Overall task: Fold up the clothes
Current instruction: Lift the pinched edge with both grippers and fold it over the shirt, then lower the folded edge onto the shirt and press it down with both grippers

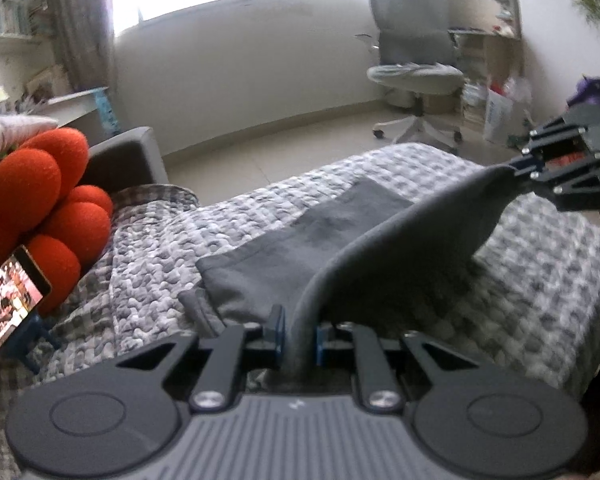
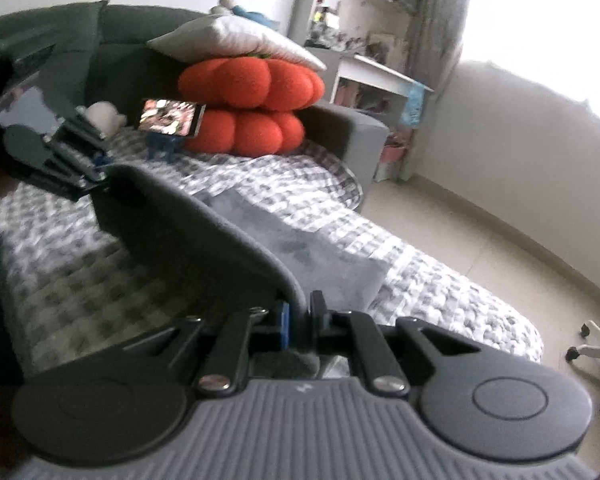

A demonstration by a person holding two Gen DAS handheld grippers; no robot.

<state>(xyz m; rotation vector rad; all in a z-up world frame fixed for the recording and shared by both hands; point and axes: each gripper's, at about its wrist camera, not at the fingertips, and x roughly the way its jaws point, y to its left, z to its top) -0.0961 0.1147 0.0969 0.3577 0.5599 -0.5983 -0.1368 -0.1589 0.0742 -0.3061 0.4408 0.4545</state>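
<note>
One grey garment (image 1: 284, 248), two tools: left (image 1: 298, 338), right (image 2: 298, 320). One orange cushion (image 2: 252, 100), one white pillow (image 2: 228, 40). One phone (image 2: 170, 117), one office chair (image 1: 416, 68).

Garment (image 1: 284, 248) lies on blanket (image 1: 520, 280); near edge lifted between left claw (image 1: 300, 338) and right claw (image 1: 518, 164). Cushions (image 2: 252, 96) behind, phone (image 2: 170, 117) leaning before them.

Bed (image 1: 520, 300): covered by a grey-and-white checked, knobbly quilt (image 2: 80, 280). Lying directly on it:
- dark grey garment (image 1: 300, 248), far part flat on the quilt, near edge raised off it;
- red-orange lobed cushion (image 2: 252, 96), at the head end;
- lit phone (image 2: 171, 117) on a small blue stand (image 2: 162, 146), just in front of the cushion.
</note>
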